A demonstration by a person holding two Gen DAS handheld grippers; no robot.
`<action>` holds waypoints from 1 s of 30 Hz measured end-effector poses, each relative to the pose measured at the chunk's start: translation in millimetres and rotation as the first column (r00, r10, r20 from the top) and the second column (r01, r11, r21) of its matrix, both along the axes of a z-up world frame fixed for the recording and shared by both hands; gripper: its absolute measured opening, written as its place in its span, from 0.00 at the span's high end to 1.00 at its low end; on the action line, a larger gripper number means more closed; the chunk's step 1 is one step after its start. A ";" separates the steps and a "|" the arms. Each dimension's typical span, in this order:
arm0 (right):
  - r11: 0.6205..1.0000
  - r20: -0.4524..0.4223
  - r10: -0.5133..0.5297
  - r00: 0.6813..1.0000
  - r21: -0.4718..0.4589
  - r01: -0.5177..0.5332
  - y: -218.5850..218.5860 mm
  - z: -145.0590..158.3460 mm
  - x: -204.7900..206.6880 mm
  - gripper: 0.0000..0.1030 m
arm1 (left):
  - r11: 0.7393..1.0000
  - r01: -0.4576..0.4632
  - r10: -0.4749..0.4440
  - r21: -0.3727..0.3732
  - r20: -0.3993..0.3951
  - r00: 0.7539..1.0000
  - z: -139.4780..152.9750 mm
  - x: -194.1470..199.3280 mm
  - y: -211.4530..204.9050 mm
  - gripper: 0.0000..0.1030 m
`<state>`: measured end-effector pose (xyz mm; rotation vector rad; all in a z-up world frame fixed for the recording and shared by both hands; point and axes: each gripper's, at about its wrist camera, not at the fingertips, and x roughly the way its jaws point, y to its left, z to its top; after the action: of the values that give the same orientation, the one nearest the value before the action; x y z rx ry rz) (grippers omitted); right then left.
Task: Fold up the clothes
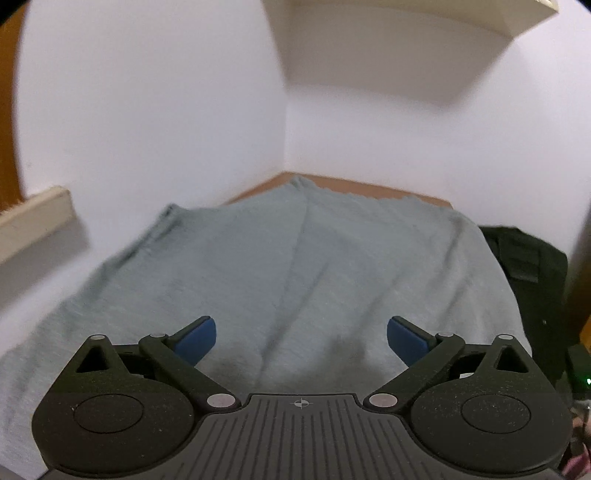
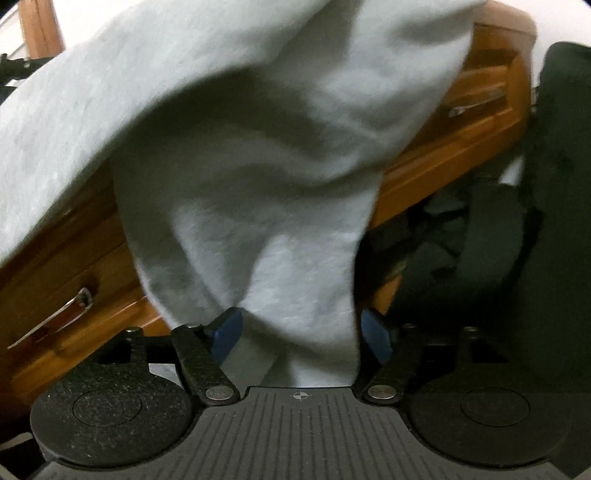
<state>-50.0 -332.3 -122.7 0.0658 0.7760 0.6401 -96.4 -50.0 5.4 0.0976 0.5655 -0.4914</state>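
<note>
Two white walls [image 1: 147,110] are meeting in a corner behind a brown desk [image 1: 332,183]. A cream shelf [image 1: 461,22] is hanging high up. Wooden drawers [image 2: 443,147] with metal handles [image 2: 55,314] are sitting beside a black bag [image 2: 554,221].

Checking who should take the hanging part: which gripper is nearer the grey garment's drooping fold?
Right. The right gripper has the drooping fold of the grey garment hanging between its parted fingers. The left gripper hovers open over the flat-spread part.
</note>
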 end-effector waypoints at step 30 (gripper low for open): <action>0.888 0.255 -0.461 0.850 0.124 0.444 -129.9 164.7 -19.1 0.96 | 0.997 -0.056 0.051 -0.059 -0.094 0.994 -16.6 21.5 20.4 0.02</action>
<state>-69.0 -462.2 42.0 0.2050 0.4418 0.2113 -74.9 -29.6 -11.2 0.0007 0.6416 -0.4624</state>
